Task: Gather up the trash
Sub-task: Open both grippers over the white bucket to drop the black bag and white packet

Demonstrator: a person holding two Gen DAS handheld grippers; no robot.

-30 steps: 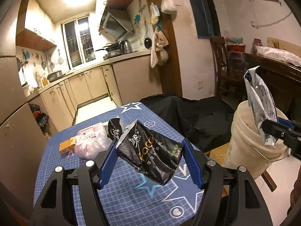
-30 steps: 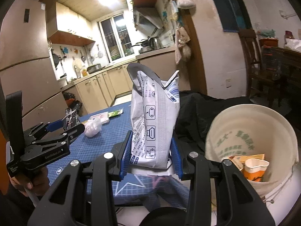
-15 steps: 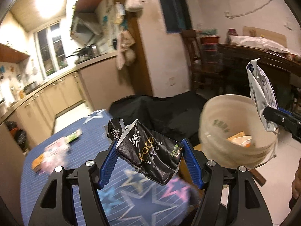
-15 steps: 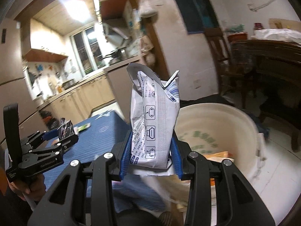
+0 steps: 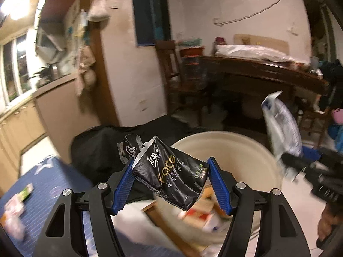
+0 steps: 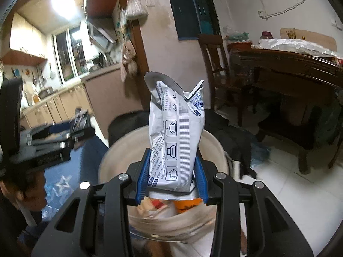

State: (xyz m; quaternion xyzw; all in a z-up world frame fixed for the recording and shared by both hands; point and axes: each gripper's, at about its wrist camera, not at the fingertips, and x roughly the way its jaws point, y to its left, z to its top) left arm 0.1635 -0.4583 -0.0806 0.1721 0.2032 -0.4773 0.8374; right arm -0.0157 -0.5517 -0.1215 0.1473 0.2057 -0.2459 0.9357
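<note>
L gripper: jaws about half open, blue pads clamped on a crumpled black pack, held crosswise, torn top at left, bottom corner sagging below the pads. Pack hangs over the near rim of the cream bucket.

R gripper: jaws narrow, pinching a white pouch by its lower end; pouch stands upright, torn mouth on top. It sits above the bucket opening; bucket rim curves round behind it.

Bucket holds scraps already, incl. an orange carton; rest too blurred to ID.

Blue star-print table left of bucket w/ blurred wrappers on it. Black cloth behind table, by bucket.
</note>
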